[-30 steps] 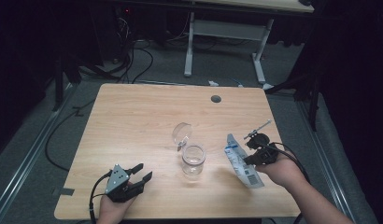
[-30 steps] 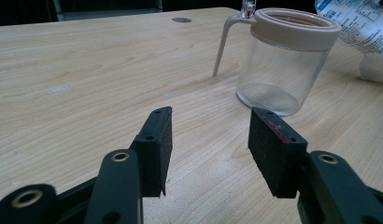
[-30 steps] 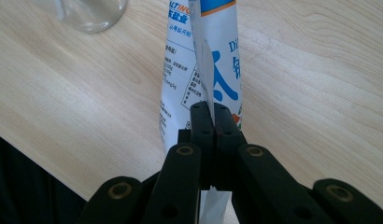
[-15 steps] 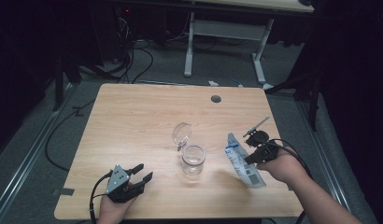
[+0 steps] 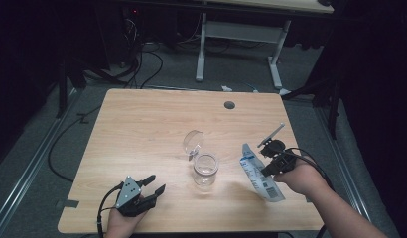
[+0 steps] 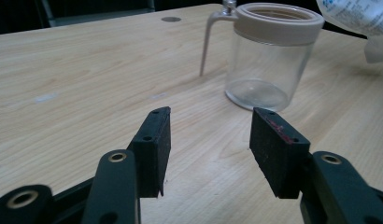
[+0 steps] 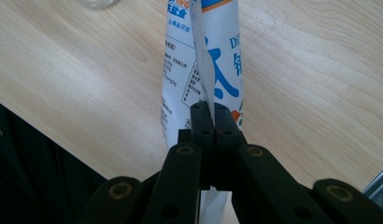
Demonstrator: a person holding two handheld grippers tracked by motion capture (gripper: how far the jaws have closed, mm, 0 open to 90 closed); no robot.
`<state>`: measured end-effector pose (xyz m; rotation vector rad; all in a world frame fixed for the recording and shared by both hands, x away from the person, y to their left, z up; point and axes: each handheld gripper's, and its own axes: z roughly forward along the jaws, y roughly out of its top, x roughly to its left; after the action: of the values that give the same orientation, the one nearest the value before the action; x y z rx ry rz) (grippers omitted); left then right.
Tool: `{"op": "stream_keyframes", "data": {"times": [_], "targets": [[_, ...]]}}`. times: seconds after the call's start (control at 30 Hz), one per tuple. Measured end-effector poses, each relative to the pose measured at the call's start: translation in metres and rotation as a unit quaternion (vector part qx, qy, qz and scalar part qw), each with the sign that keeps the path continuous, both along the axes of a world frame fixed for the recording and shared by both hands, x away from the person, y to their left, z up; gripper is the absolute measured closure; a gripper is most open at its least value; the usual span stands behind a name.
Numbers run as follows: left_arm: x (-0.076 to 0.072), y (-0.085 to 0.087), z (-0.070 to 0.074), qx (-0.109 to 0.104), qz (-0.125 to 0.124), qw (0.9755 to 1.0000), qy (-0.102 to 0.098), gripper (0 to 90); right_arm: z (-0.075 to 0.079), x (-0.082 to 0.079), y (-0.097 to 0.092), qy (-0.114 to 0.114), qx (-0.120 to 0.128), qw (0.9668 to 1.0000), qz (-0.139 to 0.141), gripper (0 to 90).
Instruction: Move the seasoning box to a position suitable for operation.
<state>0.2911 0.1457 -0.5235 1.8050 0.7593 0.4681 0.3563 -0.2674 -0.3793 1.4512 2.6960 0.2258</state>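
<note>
A clear glass jar (image 5: 205, 170) stands mid-table with its hinged lid (image 5: 193, 143) swung open behind it. My right gripper (image 5: 266, 171) is shut on a white pouch with blue print (image 5: 252, 159), which hangs tilted just right of the jar. In the right gripper view the jaws (image 7: 210, 111) pinch the pouch's (image 7: 217, 56) folded edge. My left gripper (image 5: 157, 183) rests at the front left, open with nothing between its jaws, which have just been opening slightly. In the left gripper view, beyond my left gripper (image 6: 211, 116), stand the jar (image 6: 269, 56) and the pouch (image 6: 358, 18).
The wooden table (image 5: 142, 129) has a round cable hole (image 5: 229, 105) near its far edge. Behind it stand another desk's white legs (image 5: 201, 49), and cables (image 5: 142, 74) lie on the floor. The table's front edge is close under both hands.
</note>
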Motion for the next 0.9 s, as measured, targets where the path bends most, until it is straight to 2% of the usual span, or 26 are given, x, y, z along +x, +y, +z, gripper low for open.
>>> {"op": "stream_keyframes", "data": {"times": [0.03,0.17,0.27,0.33,0.47,0.57,0.6,0.7,0.8,0.9], "targets": [[-0.001,-0.003,0.0,0.0,-0.005,1.0,0.001,48.5,0.002,-0.001,0.002,0.001,0.0,1.0,-0.005,89.9],[-0.005,-0.016,-0.002,0.005,-0.027,0.9996,0.005,47.6,0.009,-0.002,0.006,-0.009,0.007,0.9999,0.003,89.9],[-0.008,-0.029,-0.004,0.011,-0.042,0.9991,-0.001,46.8,0.012,-0.004,0.011,-0.01,0.008,0.9999,0.006,89.9],[-0.008,-0.037,-0.005,0.011,-0.055,0.9984,0.01,45.6,0.014,-0.005,0.015,-0.013,0.011,0.9998,0.004,89.9],[-0.01,-0.053,-0.004,0.01,-0.076,0.997,0.016,44.3,0.017,-0.006,0.02,-0.016,0.014,0.9998,0.005,89.9],[-0.011,-0.064,-0.001,0.011,-0.082,0.9966,0.004,43.2,0.019,-0.006,0.024,-0.018,0.015,0.9997,0.007,89.9],[-0.011,-0.068,0.0,0.009,-0.086,0.9963,0.0,43.0,0.019,-0.007,0.025,-0.019,0.016,0.9997,0.006,89.9],[-0.011,-0.079,0.002,0.005,-0.101,0.9949,0.003,42.1,0.021,-0.008,0.03,-0.02,0.016,0.9996,0.01,89.8],[-0.012,-0.093,0.003,0.007,-0.118,0.993,0.007,41.6,0.023,-0.009,0.035,-0.021,0.02,0.9995,0.012,89.9],[-0.012,-0.106,0.002,0.009,-0.131,0.9914,0.002,41.5,0.025,-0.009,0.039,-0.019,0.021,0.9995,0.015,89.8]]}}
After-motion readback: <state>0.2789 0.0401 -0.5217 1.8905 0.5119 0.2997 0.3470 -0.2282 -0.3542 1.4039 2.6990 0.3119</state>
